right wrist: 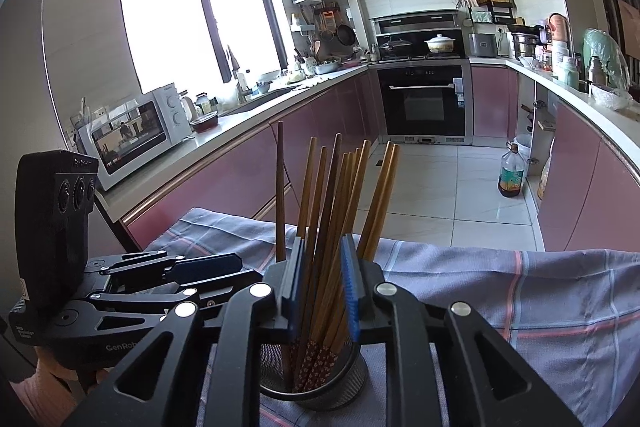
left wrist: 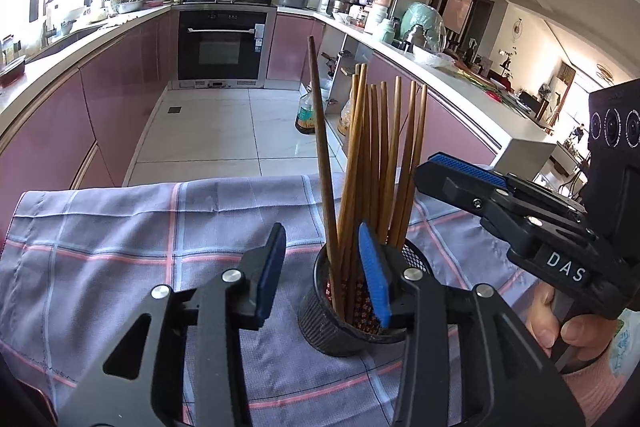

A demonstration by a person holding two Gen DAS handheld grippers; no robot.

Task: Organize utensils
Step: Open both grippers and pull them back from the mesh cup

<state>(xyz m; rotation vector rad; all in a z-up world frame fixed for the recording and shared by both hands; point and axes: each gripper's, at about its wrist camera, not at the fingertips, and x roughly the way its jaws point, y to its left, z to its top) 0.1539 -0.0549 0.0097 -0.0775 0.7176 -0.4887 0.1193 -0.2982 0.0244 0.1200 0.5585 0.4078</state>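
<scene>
A black mesh utensil cup (left wrist: 340, 319) stands on a checked purple cloth (left wrist: 120, 247) and holds several brown wooden chopsticks (left wrist: 376, 163), standing upright with their patterned ends down. My left gripper (left wrist: 324, 279) is open, its left finger outside the cup and its right blue pad (left wrist: 374, 279) over the cup's rim. My right gripper (right wrist: 322, 291) is above the cup (right wrist: 316, 383), its blue pads on either side of a bunch of chopsticks (right wrist: 332, 211); I cannot tell whether they press on it. In the left wrist view the right gripper (left wrist: 460, 183) sits right of the chopsticks.
The cloth (right wrist: 520, 291) covers a surface facing a kitchen with pink cabinets (right wrist: 280, 155). A microwave (right wrist: 136, 135) sits on the left counter, an oven (right wrist: 424, 103) at the far end, an oil bottle (right wrist: 511, 173) on the tiled floor.
</scene>
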